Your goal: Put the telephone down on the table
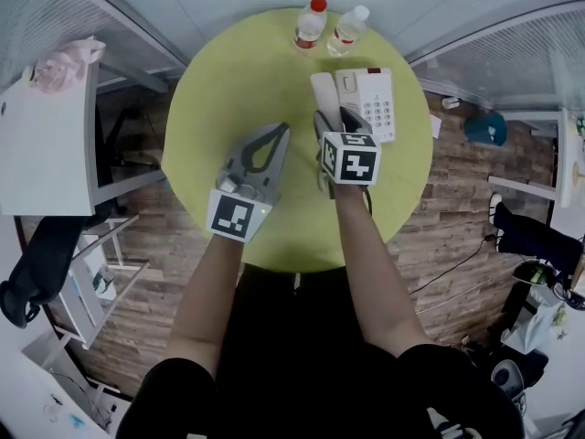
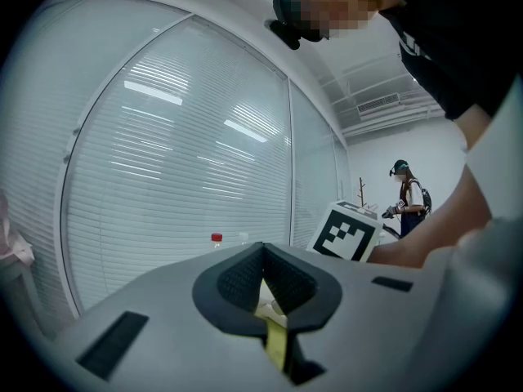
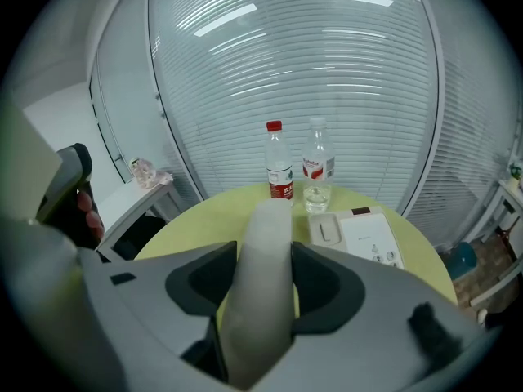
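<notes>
Right gripper clenched on handset, just left of telephone base, seemingly for lowering onto table; left gripper closed, empty, idle nearer.

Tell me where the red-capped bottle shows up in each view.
Head view: red-capped bottle at top centre, on the table's far edge.
Left gripper view: only its red cap, left of centre, above the jaws.
Right gripper view: bottle upper centre, beyond the handset.
Shared landmark: the clear bottle, just right of it everywhere.
</notes>
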A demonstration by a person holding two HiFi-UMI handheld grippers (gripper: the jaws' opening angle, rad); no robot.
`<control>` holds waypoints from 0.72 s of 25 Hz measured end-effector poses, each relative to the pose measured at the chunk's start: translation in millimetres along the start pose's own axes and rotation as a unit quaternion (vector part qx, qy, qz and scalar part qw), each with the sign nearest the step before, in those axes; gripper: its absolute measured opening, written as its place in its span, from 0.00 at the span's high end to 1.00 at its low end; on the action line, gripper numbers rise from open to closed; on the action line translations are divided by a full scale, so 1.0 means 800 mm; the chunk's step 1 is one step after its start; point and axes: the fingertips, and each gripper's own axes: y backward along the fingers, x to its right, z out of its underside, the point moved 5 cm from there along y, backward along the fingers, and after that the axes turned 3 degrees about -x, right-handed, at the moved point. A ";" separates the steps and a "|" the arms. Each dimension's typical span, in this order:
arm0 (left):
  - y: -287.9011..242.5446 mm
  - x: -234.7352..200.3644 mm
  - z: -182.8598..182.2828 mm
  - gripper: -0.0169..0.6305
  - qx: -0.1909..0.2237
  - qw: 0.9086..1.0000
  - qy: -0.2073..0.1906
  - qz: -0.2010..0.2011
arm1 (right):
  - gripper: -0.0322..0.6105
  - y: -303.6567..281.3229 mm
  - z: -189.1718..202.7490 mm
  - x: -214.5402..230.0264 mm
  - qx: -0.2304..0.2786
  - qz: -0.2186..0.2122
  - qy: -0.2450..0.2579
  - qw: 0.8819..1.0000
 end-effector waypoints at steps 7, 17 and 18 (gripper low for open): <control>0.040 -0.024 0.003 0.95 0.000 1.000 -0.001 -0.023 | 0.61 -0.013 0.006 -0.049 0.000 -0.018 0.009 1.000; 0.091 -0.062 0.018 0.95 -0.005 0.999 0.005 -0.047 | 0.61 -0.036 0.021 -0.115 -0.012 -0.038 0.016 0.999; 0.095 -0.067 0.019 0.95 -0.004 0.999 0.005 -0.048 | 0.61 -0.040 0.022 -0.121 -0.013 -0.040 0.017 0.999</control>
